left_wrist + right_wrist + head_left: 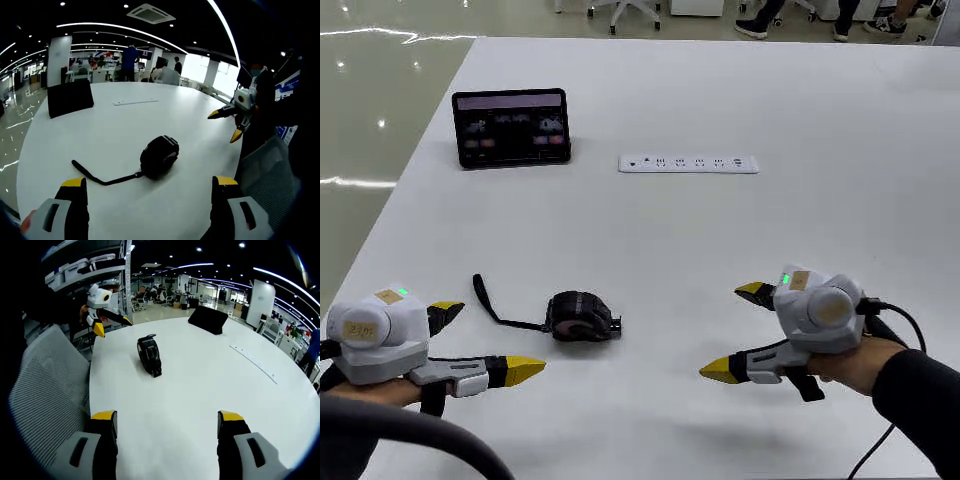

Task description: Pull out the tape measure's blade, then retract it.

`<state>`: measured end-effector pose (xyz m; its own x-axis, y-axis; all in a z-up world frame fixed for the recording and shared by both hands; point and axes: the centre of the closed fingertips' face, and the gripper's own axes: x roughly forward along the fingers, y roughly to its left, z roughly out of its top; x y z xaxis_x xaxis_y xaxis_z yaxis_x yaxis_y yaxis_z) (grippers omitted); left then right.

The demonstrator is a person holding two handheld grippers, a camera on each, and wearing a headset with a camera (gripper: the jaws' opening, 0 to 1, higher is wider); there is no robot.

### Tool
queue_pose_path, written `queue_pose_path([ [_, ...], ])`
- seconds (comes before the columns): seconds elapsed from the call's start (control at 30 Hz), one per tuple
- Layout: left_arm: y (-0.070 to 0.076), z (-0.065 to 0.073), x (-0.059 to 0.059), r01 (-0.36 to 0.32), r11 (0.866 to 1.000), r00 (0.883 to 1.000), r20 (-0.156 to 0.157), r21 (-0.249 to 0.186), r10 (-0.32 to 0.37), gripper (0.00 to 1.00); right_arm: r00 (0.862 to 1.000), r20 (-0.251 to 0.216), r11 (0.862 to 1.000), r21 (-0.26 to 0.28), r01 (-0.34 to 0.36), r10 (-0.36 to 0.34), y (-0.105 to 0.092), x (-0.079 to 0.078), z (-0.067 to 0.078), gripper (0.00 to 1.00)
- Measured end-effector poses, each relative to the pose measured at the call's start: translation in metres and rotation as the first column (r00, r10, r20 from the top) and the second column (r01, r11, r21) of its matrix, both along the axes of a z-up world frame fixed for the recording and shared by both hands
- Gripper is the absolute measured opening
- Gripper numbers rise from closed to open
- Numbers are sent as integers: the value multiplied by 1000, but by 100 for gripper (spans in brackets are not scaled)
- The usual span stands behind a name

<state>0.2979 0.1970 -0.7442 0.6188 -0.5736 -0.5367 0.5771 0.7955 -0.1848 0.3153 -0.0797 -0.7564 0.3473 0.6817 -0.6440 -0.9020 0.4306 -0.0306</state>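
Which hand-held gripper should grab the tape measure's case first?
Left. The left hand-held gripper sits nearer the tape measure, jaws open; the right hand-held gripper is farther off.

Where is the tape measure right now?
In the head view the tape measure lies on the white table between the left claw and the right claw, closer to the left one, with its black strap trailing toward that side.

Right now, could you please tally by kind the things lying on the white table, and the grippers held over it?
tape measure: 1
tablet: 1
power strip: 1
grippers: 2, the left gripper and the right gripper, both open
Total: 5
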Motion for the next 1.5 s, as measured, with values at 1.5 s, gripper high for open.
queue_pose_path([
  [1.5,42,17,-35,-22,999,1000,16,34,21,100,971,-15,971,11,237,-237,-136,-50,8,100],
])
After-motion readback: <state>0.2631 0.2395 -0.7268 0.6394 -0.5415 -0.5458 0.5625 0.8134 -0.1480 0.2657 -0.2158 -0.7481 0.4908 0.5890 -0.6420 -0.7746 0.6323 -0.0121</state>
